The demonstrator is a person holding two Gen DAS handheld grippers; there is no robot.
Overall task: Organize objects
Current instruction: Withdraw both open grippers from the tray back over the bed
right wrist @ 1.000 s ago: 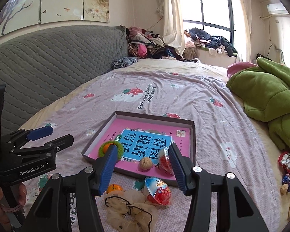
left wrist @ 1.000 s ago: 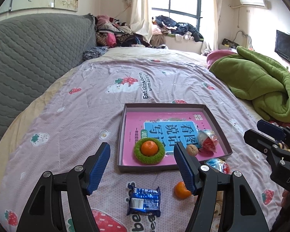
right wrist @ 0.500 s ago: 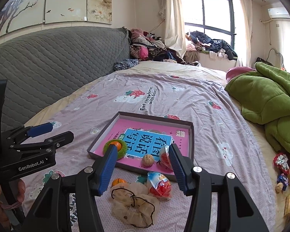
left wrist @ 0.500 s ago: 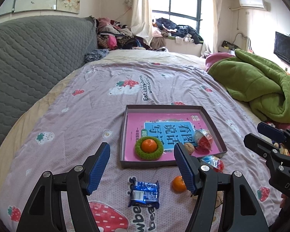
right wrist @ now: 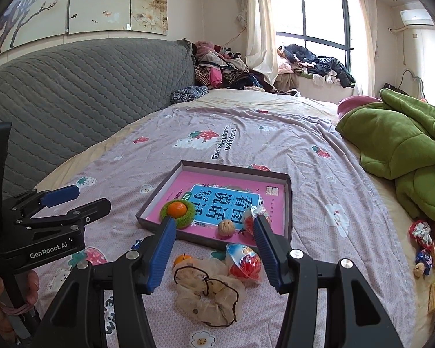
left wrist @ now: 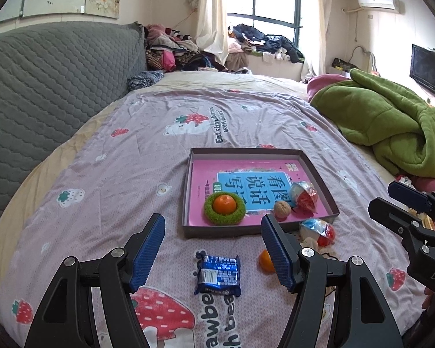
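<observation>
The shallow box lid point(left wrist: 319, 178) on the bed serves as landmark: inside it lie a pink book point(left wrist: 237, 174), an orange in a green ring point(left wrist: 224, 204), a walnut point(left wrist: 282, 209) and a foil egg point(left wrist: 306, 195). Just before its near edge sit a blue snack packet point(left wrist: 218, 271), a loose orange point(left wrist: 265, 260), another foil egg point(right wrist: 243, 261) and a beige scrunchie point(right wrist: 208, 293). The left gripper point(left wrist: 211, 256) and right gripper point(right wrist: 214, 249) both hover short of the lid, jaws spread and empty

Bright daylight from the blown-out window point(left wrist: 275, 5); sharp focus, heavy fisheye edge warping.
</observation>
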